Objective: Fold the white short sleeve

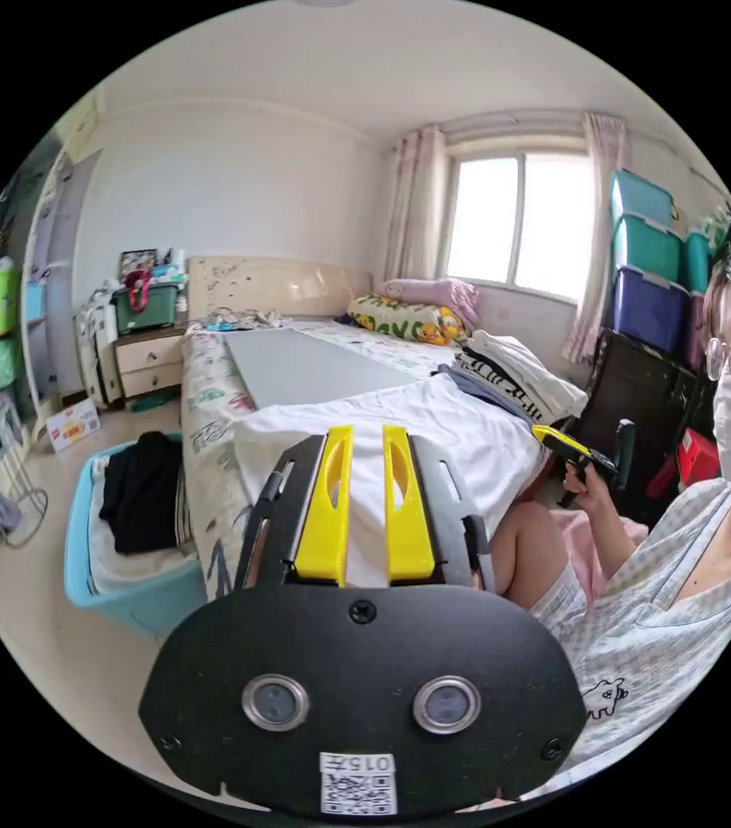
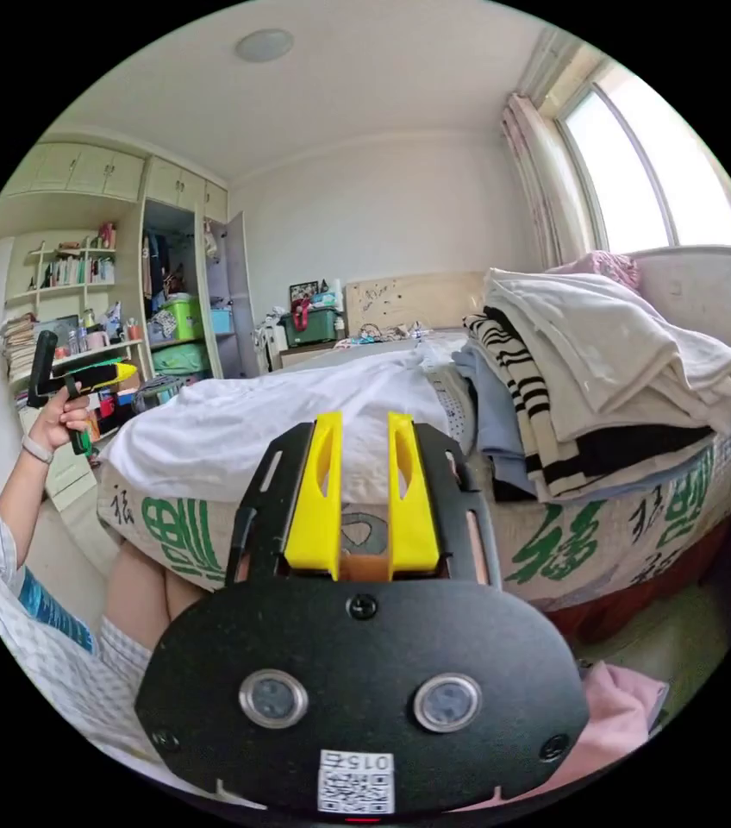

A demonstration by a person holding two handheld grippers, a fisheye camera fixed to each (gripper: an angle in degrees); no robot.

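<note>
Left claw [image 1: 364,440]: lower centre of the left gripper view, yellow jaws spread with a gap, gripping nothing, held off the bed
Right claw [image 2: 363,427]: lower centre of the right gripper view, jaws apart, empty
White short sleeve [image 1: 434,431]: spread on the bed's near end, middle of frame
Bed [image 2: 607,535]: patterned sheet
Folded clothes stack [image 2: 607,379]: right of the shirt
Blue laundry basket [image 1: 124,595]: on the floor, lower left

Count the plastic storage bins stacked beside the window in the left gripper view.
4: a teal bin on top, a green bin below, a purple bin lowest, another teal bin behind; others may be hidden.
</note>
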